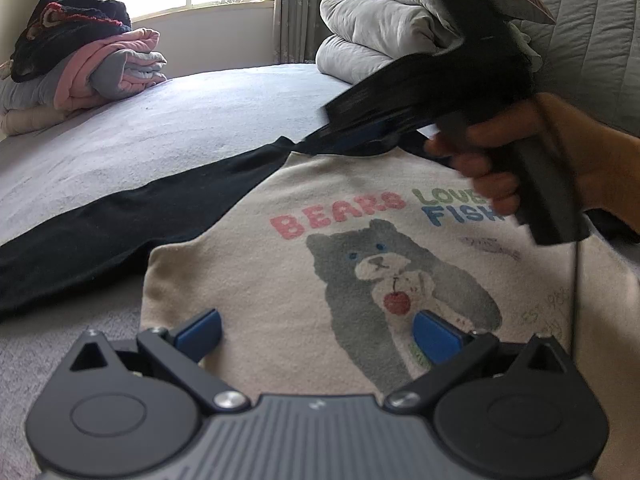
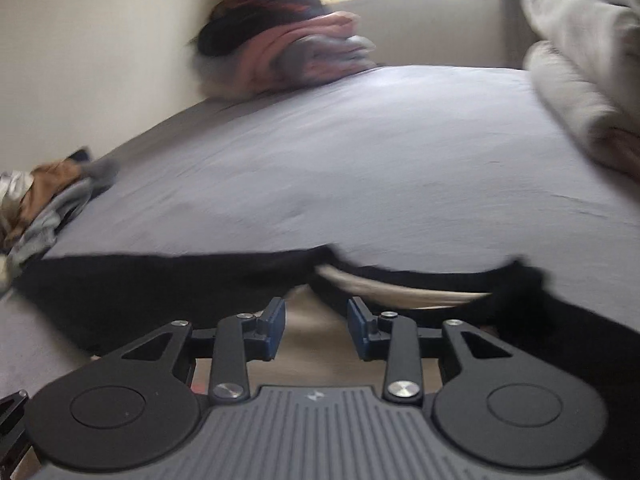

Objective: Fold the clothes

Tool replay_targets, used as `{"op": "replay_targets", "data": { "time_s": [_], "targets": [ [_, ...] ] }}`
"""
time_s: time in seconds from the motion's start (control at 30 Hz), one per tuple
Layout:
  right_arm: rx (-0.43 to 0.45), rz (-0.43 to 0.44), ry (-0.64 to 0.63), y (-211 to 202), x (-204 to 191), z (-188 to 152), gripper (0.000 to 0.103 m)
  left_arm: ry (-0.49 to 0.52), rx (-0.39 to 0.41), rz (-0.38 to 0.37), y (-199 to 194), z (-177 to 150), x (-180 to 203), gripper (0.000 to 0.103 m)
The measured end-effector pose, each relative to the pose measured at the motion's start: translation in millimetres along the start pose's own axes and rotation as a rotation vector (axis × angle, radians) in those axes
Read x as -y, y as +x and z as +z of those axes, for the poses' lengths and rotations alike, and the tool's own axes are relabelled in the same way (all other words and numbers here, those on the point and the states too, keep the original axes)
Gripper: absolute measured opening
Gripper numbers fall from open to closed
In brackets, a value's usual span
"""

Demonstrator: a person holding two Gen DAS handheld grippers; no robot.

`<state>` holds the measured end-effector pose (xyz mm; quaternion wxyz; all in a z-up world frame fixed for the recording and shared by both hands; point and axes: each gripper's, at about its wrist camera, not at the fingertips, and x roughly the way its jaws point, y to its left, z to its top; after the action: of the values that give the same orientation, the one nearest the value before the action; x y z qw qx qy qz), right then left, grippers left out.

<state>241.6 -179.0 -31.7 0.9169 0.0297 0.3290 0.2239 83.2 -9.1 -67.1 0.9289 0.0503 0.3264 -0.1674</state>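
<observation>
Cream cotton sweatshirt with black raglan sleeves and a grey bear print (image 1: 320,208) lying face up and flat on the grey-lilac bed sheet (image 1: 168,120), left-hand sleeve stretched out across the sheet. Folded pile of pink, grey and dark garments (image 1: 88,60) well apart at the far corner; stacked grey duvets (image 1: 384,28) at the far right.

Step in hand, judged: taking hold at the neckline and shoulder for the first fold. To do well: pinch both fabric layers at the black shoulder seam, not the collar rim alone; keep the hem end pinned or matched so the body does not skew; carry the fold over low and straight so the print stays unwrinkled.

Right gripper (image 2: 316,328) held by a hand (image 1: 520,160), pitched down toward the collar, motion-blurred in both views. Blue pads (image 2: 276,328) part-way apart, nothing between them, cream cloth just beneath.

Left gripper (image 1: 316,336) low over the lower body of the sweatshirt, tilted down, fingers spread wide, gripping nothing.
</observation>
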Motion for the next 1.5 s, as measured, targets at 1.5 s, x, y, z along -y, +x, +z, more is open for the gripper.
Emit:
{"op": "replay_targets", "data": {
  "time_s": [1.5],
  "targets": [
    [0.104,-0.263,0.229,-50,88,1,0.037,-0.023,0.004,-0.016,-2,4,-3,0.103]
  ]
}}
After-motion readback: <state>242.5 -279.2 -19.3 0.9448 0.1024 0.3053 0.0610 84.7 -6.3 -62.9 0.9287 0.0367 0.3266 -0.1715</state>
